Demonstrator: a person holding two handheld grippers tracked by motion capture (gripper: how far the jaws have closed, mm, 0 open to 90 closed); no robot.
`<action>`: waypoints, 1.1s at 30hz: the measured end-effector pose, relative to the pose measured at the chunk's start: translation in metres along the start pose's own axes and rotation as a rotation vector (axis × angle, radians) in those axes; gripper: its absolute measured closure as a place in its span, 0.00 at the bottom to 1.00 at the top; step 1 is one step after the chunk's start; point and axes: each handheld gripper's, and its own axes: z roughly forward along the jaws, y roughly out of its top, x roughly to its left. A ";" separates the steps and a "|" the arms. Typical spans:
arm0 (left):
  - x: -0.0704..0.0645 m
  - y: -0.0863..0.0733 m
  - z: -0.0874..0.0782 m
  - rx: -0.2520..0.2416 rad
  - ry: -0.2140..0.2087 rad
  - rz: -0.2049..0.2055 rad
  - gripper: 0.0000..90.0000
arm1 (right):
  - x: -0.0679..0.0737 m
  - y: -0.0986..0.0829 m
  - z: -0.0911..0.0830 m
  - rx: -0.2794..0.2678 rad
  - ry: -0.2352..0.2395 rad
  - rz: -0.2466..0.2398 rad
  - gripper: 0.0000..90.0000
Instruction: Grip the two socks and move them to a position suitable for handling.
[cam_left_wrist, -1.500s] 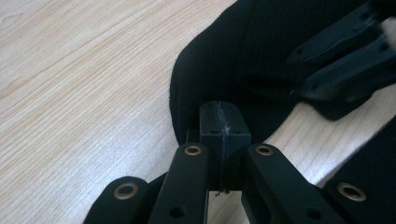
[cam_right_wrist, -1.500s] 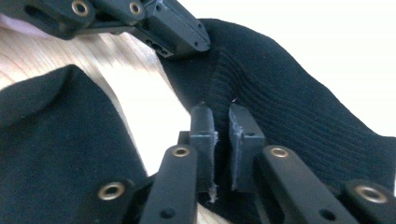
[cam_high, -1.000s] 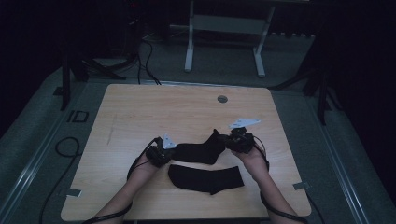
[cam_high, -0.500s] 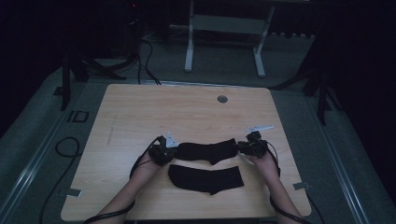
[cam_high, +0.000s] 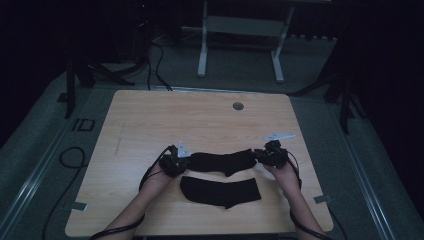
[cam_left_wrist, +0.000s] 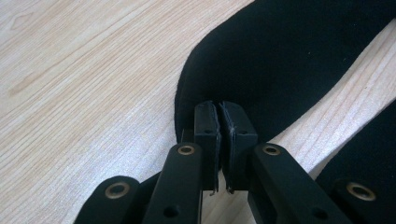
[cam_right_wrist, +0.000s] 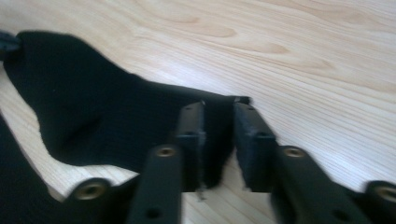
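Black sock lies stretched lengthwise across the near half of the wooden counter, held at both ends between the two grippers. In the high view the left gripper sits at the sock's left end and the right gripper at its right end, each held in one of the person's hands, whose forearms come in from the bottom edge. A second black sock lies flat on the counter just nearer the person, close beside the first but apart from both grippers.

In the left gripper view the fingers are pressed together with only a thin slit between them, pinching the rounded edge of the sock, which spreads away over the wood grain toward the upper right. A strip of bare counter separates it from the other sock at the lower right corner.

In the right gripper view the fingers stand narrowly apart, with the straight-cut end of the sock running in between them; one finger lies over the fabric while the other sits at the sock's very edge, so the grip looks loose, and whether the cloth is truly clamped I cannot tell

A small round grommet is set in the counter's far side
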 end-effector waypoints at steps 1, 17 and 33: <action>0.000 0.000 0.000 -0.002 -0.001 0.000 0.95 | 0.002 0.000 0.003 0.003 0.005 -0.004 0.92; 0.000 0.002 0.003 -0.006 0.005 0.006 0.95 | -0.004 -0.024 0.010 0.068 -0.042 0.001 0.99; -0.008 0.002 -0.046 -0.034 -0.027 -0.023 0.56 | 0.027 -0.030 -0.028 0.032 0.027 -0.038 0.65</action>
